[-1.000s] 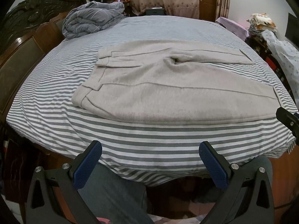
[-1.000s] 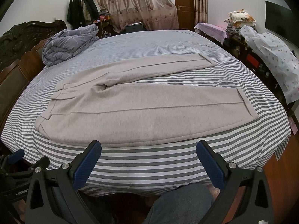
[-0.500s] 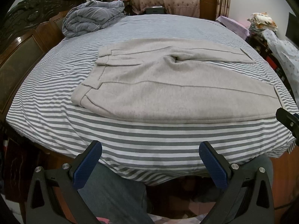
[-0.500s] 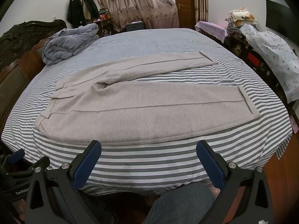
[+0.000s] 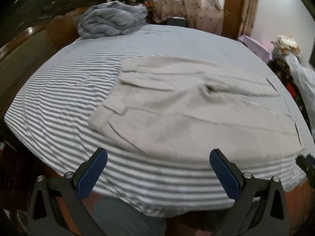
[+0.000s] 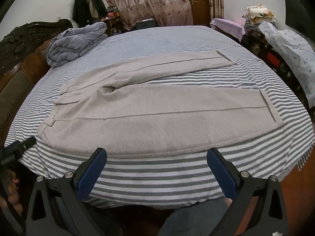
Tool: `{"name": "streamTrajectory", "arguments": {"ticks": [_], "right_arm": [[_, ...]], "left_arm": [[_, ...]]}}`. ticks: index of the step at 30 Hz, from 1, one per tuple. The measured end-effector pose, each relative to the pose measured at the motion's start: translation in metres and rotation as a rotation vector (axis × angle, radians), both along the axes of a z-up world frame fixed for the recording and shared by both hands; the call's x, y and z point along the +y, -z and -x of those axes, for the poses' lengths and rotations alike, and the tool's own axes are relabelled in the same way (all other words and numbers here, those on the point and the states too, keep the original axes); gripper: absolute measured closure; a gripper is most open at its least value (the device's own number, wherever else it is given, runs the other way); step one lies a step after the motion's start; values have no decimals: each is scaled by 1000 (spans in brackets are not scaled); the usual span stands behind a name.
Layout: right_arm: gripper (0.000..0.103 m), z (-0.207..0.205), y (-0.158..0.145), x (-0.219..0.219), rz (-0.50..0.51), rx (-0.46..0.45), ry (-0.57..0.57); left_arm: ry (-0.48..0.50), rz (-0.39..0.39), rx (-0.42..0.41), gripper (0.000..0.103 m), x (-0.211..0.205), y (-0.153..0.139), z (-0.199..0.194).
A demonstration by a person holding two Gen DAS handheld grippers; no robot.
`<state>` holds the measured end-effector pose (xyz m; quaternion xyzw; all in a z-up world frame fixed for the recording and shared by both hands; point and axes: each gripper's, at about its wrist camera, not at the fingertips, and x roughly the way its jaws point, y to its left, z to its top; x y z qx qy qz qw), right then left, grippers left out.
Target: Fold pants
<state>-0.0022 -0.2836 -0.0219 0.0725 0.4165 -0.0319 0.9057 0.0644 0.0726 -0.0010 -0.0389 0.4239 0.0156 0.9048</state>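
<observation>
Both the left gripper (image 5: 158, 162) and right gripper (image 6: 157, 161) are hovering wide open and empty, with the beige pants (image 6: 137, 110) lying flat on the striped bed (image 6: 157, 179) just beyond their fingertips.

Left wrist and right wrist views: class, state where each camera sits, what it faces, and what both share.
Left wrist: on the left gripper, at the bed's near edge, facing the pants; open fingers, trouser knee below.
Right wrist: on the right gripper, same edge, facing the pants; open fingers, knee.
Shared: pants, striped sheet, rolled duvet.
</observation>
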Motion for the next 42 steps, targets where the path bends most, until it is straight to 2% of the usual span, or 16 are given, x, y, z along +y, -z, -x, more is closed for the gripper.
{"name": "streamTrajectory", "arguments": {"ticks": [11, 13, 15, 19, 23, 26, 34, 37, 42], "right_arm": [[2, -53, 14, -2, -4, 51, 0], [2, -66, 20, 0, -6, 69, 1], [2, -78, 26, 4, -10, 84, -1], [2, -99, 35, 13, -27, 110, -18], [2, -122, 42, 24, -29, 131, -37], [2, -134, 49, 32, -8, 149, -45], [2, -164, 68, 41, 21, 197, -58], [2, -186, 65, 42, 10, 194, -92], [2, -238, 47, 44, -12, 134, -177]], "left_arm": [[-99, 52, -6, 1, 100, -15, -104], [-108, 90, 7, 6, 116, -14, -128], [-115, 143, 26, 17, 129, -11, -151], [-120, 293, 54, 26, 155, 1, -199], [-86, 426, 80, 45, 170, 19, -243], [-73, 482, 92, 53, 177, 33, -272], [-118, 629, 132, 55, 196, 69, -326], [-105, 660, 154, 56, 195, 79, -340], [-80, 687, 159, 56, 194, 90, -360]]}}
